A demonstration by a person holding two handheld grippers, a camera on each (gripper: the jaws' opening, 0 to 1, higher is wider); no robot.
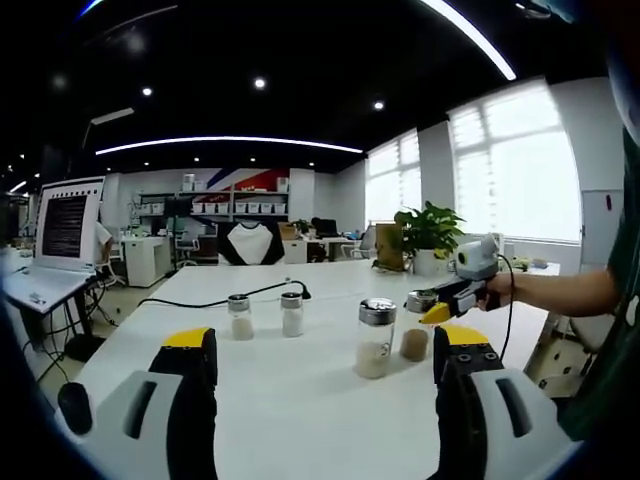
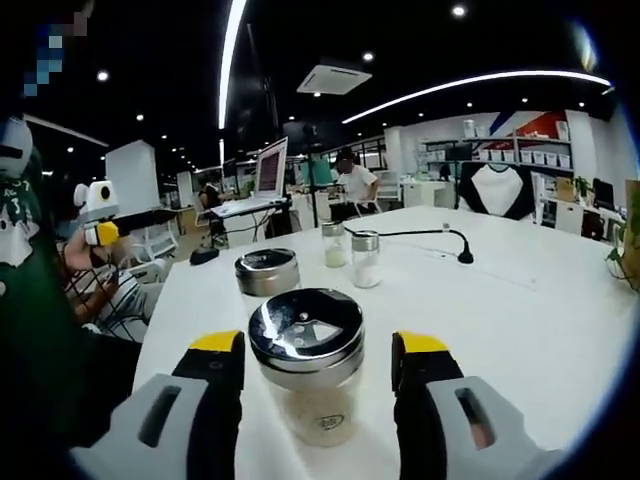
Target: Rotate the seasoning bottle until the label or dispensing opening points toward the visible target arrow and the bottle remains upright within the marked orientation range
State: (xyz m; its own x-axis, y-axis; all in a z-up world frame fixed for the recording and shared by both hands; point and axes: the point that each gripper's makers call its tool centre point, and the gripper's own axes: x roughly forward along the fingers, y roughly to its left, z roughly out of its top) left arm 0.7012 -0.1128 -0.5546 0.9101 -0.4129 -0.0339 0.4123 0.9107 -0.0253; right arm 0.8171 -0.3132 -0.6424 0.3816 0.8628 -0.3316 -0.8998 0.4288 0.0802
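Chrome-capped seasoning bottle (image 2: pixel 306 372) upright at lower centre of right gripper view | flanked by right gripper (image 2: pixel 318 362), jaws wide, apparently untouched | axis vertical | left gripper (image 1: pixel 322 358) wide, well back, holding nothing.

left gripper view: farther back | right gripper view: close | shared: table (image 1: pixel 300 390) (image 2: pixel 520 300), shakers (image 1: pixel 265 315) (image 2: pixel 350 255)

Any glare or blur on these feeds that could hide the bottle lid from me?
Left gripper view: the windows are blown out white, yet the seasoning bottle stays sharp. Right gripper view: ceiling lights reflect off the lid between the open right gripper, its holes still readable; fisheye bends the table edges.
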